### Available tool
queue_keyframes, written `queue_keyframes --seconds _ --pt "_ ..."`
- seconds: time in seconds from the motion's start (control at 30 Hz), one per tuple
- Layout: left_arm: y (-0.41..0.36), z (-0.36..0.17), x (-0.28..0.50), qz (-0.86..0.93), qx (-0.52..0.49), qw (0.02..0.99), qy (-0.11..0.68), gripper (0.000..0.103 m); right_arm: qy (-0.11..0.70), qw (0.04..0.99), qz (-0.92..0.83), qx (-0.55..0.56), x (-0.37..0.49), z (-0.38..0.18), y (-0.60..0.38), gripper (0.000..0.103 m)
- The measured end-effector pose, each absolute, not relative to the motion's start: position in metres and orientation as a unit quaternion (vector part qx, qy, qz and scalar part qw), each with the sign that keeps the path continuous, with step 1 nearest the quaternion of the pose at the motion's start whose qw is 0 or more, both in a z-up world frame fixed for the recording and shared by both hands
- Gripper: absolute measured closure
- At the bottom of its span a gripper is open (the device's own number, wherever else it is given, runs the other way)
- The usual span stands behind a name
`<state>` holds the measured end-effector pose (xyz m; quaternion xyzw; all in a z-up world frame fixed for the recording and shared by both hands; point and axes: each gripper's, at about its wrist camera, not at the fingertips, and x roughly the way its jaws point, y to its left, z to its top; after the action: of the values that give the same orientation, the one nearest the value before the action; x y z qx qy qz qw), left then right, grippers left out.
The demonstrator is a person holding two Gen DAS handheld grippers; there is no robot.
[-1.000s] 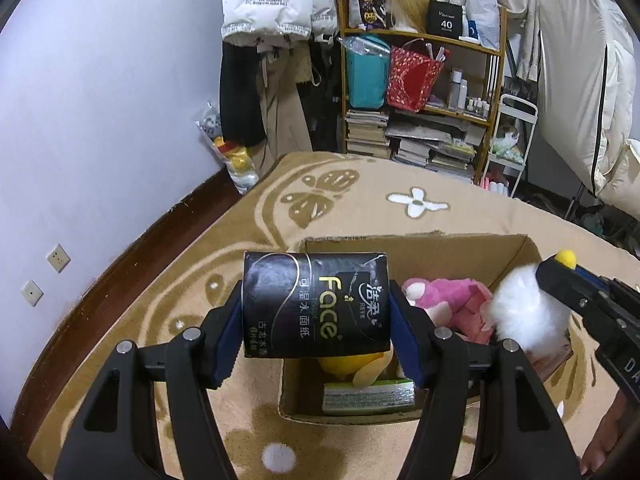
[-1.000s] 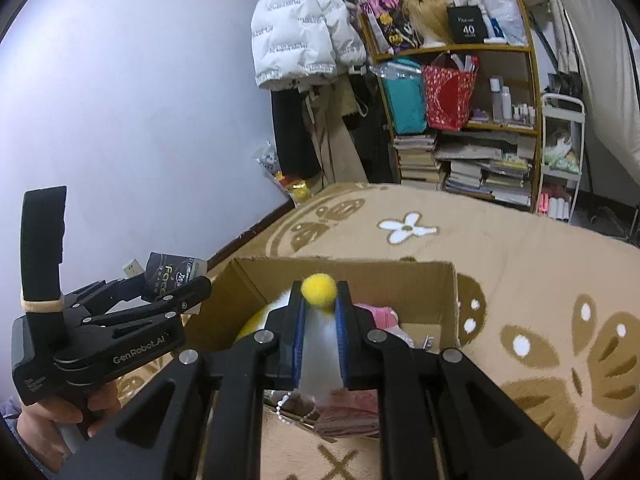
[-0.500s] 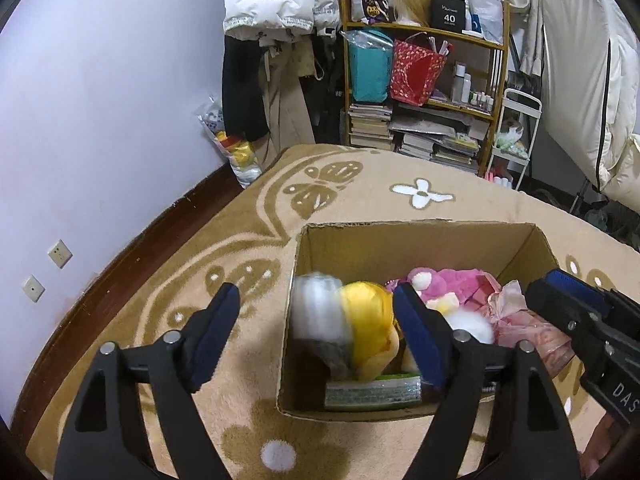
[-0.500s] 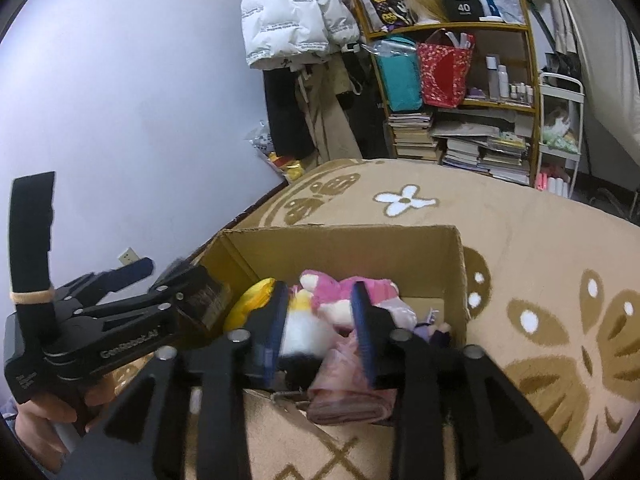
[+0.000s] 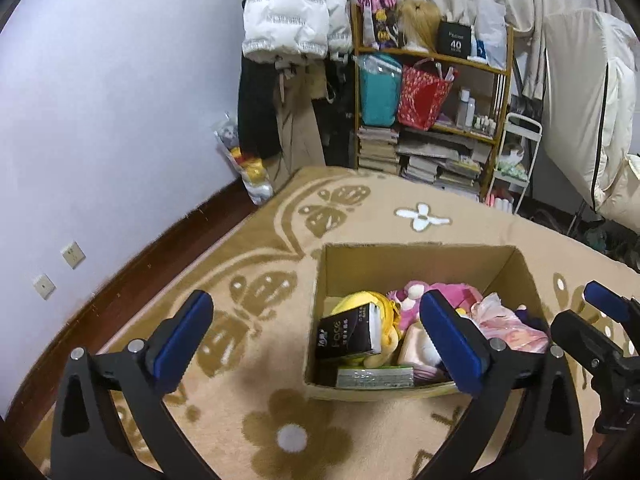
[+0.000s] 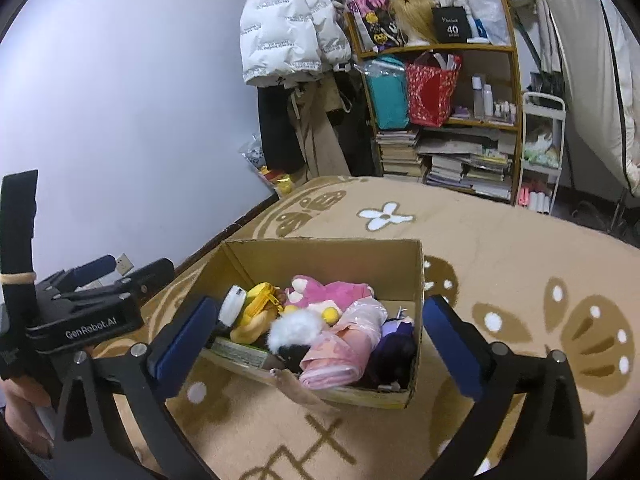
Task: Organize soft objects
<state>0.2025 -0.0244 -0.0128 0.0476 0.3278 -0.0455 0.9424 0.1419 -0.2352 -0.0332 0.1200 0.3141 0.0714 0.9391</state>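
A cardboard box (image 5: pixel 404 262) (image 6: pixel 320 256) stands on the rug. Inside lie a black tissue pack (image 5: pixel 348 336), a yellow plush (image 5: pixel 384 308) (image 6: pixel 258 312), a pink plush (image 5: pixel 440 296) (image 6: pixel 328 292), a white fluffy toy with a yellow ball (image 6: pixel 296 326), a pink plastic-wrapped bundle (image 6: pixel 348 344) and a dark purple item (image 6: pixel 394 344). My left gripper (image 5: pixel 320 340) is open and empty above the box's near left side. My right gripper (image 6: pixel 316 344) is open and empty above the box; it also shows in the left wrist view (image 5: pixel 592 328).
A tan patterned rug (image 5: pixel 240 380) covers the floor. A wooden shelf (image 5: pixel 432 120) with bags and books stands at the back, beside hanging coats (image 5: pixel 292 80). A purple wall (image 5: pixel 100 120) runs along the left. A white cart (image 6: pixel 542 152) stands right of the shelf.
My left gripper opened and dropped the black tissue pack into the box. My right gripper opened and dropped the white fluffy toy into the box. Both now hover wide open.
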Motion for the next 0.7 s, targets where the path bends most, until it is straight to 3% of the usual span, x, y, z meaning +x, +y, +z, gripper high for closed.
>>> queue_keyframes --seconds 0.7 --pt "0.000 0.066 0.083 -0.035 0.067 0.966 0.246 0.000 0.233 0.965 0.067 0.100 0.046 0.047 -0.224 0.000"
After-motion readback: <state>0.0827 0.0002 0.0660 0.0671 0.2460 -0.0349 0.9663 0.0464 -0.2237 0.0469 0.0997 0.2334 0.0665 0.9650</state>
